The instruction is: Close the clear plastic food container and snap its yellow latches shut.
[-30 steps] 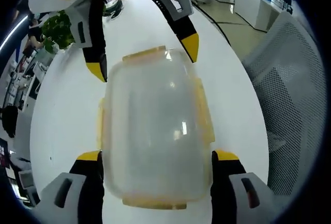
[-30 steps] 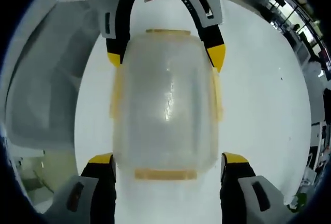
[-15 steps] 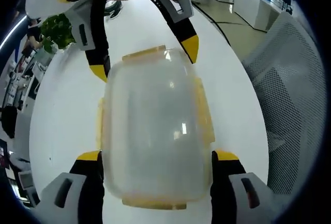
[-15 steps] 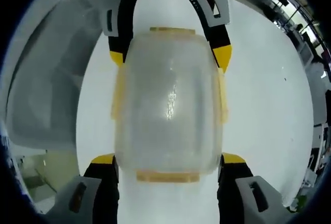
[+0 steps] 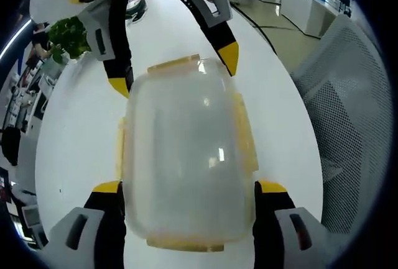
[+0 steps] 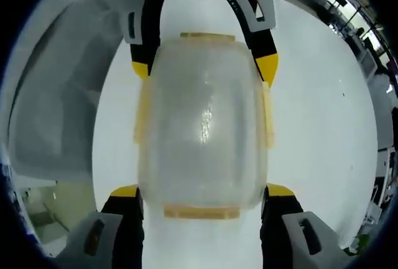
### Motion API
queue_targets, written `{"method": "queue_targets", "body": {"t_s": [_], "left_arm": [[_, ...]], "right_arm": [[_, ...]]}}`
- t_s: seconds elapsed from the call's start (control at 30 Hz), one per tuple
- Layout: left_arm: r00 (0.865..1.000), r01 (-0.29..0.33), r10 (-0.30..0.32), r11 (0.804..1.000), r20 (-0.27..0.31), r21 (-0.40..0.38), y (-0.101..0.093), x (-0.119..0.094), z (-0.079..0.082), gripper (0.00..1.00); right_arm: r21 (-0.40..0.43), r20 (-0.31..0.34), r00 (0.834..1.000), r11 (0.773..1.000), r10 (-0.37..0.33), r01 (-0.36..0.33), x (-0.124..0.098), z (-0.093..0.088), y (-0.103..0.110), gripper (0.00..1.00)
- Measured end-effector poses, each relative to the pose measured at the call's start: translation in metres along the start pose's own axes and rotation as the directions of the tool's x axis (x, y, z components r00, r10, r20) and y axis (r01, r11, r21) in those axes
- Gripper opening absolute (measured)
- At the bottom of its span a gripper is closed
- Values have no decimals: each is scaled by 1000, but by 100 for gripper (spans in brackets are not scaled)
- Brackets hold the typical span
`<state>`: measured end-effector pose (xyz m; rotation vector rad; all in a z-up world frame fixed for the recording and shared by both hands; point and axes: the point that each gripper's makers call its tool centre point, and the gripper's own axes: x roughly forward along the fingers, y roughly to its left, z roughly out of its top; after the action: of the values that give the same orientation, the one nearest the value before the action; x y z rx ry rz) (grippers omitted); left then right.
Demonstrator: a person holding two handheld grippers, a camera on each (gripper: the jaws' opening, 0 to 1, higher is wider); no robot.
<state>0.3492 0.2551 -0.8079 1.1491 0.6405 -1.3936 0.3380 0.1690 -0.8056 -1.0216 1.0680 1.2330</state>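
White tabletop (image 5: 74, 145) fills the ground under both grippers, with office desks, a green plant (image 5: 68, 36) and a mesh chair (image 5: 348, 113) beyond its edges.

In the left gripper view, the left gripper (image 5: 186, 187) stands wide open, its yellow-tipped jaws on either side of the near end of the container (image 5: 186, 157). The tips sit just beside the walls; whether they touch cannot be told. The right gripper (image 5: 174, 70) reaches in from the far end, also spread, one tip near each far corner of the lid.

The right gripper view gives the mirror of this: the right gripper (image 6: 202, 189) open around the near end of the container (image 6: 202, 120), the left gripper (image 6: 202, 69) at the far end, tips close by the corners.

The container rests flat on the table between the two grippers, its frosted clear lid on top. Yellow latches (image 5: 249, 138) show on all four sides: one at each short end and one along each long side. Whether they are snapped down is hard to tell. A grey chair (image 6: 56, 107) lies to the left in the right gripper view.
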Motion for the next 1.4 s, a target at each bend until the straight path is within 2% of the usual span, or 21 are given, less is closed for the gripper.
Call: {"method": "queue_targets", "body": {"t_s": [0.37, 1.4], "left_arm": [[1000, -1, 1, 1000, -3, -1, 0, -4, -9, 85], [1000, -15, 14, 999, -13, -29, -2, -26, -60, 84]], "right_arm": [[20, 14, 1000, 1000, 1, -1, 2, 12, 2, 77], [22, 11, 1000, 1000, -1, 1, 14, 67, -2, 77]]}}
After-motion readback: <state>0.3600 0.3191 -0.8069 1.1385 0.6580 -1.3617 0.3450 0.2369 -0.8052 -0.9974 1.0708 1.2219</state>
